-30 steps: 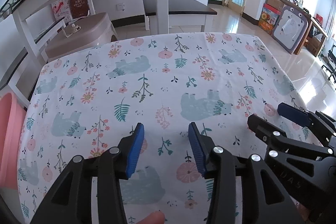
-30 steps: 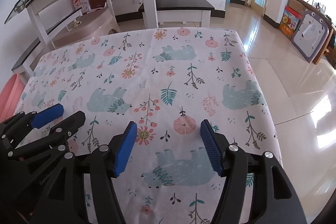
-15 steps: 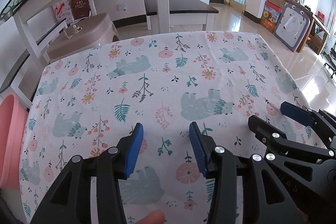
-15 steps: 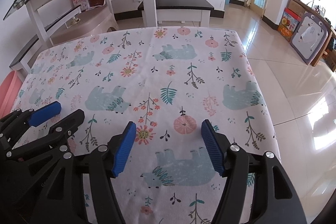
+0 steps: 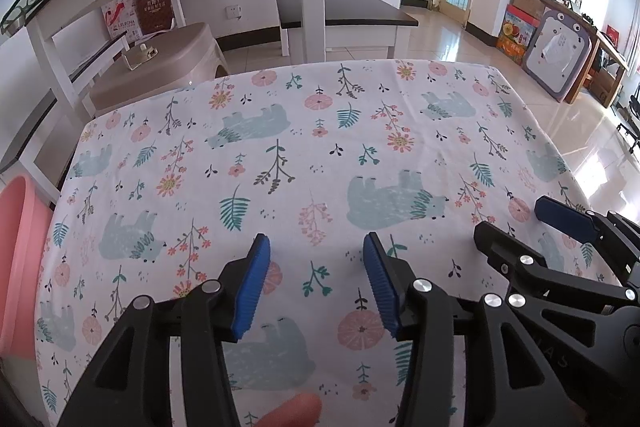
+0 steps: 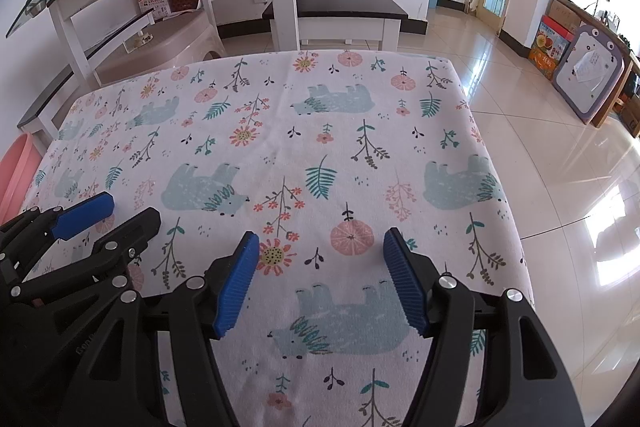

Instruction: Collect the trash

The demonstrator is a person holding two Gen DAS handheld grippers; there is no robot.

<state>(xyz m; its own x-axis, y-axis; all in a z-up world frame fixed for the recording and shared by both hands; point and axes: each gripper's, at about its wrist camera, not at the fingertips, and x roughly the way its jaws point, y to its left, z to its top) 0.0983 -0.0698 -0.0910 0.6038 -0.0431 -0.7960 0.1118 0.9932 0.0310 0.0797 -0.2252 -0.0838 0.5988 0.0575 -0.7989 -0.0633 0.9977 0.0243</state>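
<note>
Currently left gripper jaws just opening, empty; right gripper spread, empty. No trash visible on tablecloth. Risk: pads snag cloth, closing on nothing.

The desk lies ahead, a tub just off its left edge, a stool behind its far left corner, a low table beyond
</note>
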